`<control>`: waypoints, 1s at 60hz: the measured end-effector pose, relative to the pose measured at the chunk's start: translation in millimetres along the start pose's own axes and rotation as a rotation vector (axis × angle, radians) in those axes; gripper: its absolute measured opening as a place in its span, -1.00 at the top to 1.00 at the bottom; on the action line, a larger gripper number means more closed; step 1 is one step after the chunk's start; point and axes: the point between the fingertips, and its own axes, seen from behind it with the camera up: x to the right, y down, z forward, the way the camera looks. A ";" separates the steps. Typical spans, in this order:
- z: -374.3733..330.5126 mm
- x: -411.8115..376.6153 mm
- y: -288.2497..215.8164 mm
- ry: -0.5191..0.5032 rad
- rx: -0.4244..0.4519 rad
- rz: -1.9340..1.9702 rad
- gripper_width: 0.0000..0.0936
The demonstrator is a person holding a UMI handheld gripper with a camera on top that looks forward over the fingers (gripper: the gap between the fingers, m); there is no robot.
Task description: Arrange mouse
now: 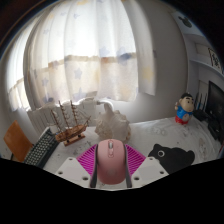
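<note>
Gripper (111, 165) is holding the mouse (111, 160) between both pads, its long axis running along the fingers, above the desk (150, 130).

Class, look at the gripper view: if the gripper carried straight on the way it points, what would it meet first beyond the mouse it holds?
The gripper is shut on the pink mouse. Straight ahead, it would probably first meet the white figurine on the table, though depth is hard to judge.

Mouse (110, 163) lower end cut off between the pads (88, 160); finger contact indeterminate. Keyboard (38, 150) only partly in view.
</note>
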 end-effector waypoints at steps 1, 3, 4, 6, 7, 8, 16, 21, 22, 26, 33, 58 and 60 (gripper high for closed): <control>1.0 12.9 -7.0 0.014 0.008 -0.001 0.15; 3.4 41.2 -19.4 0.038 0.024 -0.005 0.15; 6.8 55.2 -24.0 0.051 0.031 -0.009 0.15; 12.9 85.2 -27.9 0.079 0.038 -0.029 0.15; 16.3 100.3 -27.6 0.095 0.036 -0.037 0.15; 20.0 115.5 -26.6 0.109 0.032 -0.039 0.15; 52.8 218.0 10.8 0.162 -0.029 -0.029 0.15; 70.3 266.6 49.1 0.176 -0.088 -0.030 0.15; 73.2 272.4 58.1 0.171 -0.102 -0.023 0.16; 82.1 290.1 94.0 0.156 -0.158 -0.004 0.15; 86.5 300.4 129.7 0.122 -0.211 -0.018 0.13; -50.0 296.5 98.9 0.077 -0.328 -0.003 -0.82; -72.6 295.4 99.2 0.078 -0.345 -0.011 -0.82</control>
